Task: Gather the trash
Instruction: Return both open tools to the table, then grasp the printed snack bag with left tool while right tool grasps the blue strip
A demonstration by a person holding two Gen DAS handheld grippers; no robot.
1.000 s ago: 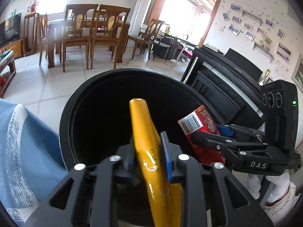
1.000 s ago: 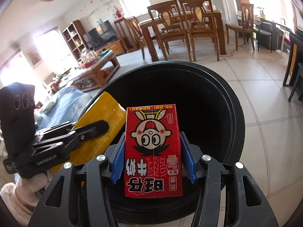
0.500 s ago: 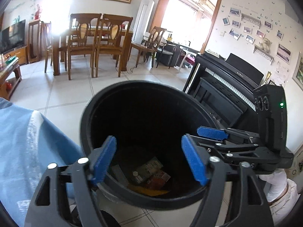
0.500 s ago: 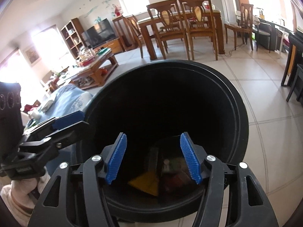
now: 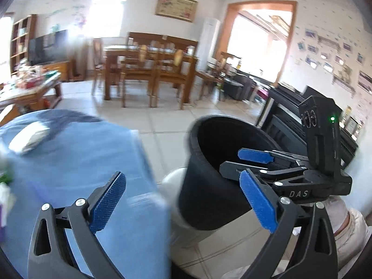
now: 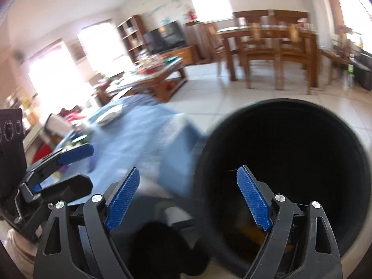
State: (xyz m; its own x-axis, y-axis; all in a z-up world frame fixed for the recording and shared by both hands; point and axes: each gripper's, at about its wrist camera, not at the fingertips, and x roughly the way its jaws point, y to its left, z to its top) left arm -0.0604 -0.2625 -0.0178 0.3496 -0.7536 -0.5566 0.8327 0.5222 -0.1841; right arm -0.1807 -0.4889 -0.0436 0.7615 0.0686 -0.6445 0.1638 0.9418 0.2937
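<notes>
We see the left gripper at the bottom of the left wrist view with its blue-padded fingers spread wide and nothing between them. It points at the gap between a blue tablecloth, which fills the lower left of the frame, and a black trash bin at centre right. The right gripper enters from the right edge of that view, over the bin's mouth, and its jaws also stand apart and hold nothing.

In the right wrist view, the right gripper sits at the bottom, fingers wide and empty. The trash bin fills the lower right of the frame, its dark mouth open toward us; a yellowish shape shows low inside it, too blurred for us to name. The tablecloth runs from the centre to the left, with a pale flat item on it that we cannot identify. The left gripper shows at the left edge over the cloth.

Behind, in the upper part of both views, stands a wooden dining table with chairs on a pale tiled floor. Both views are motion-blurred.
</notes>
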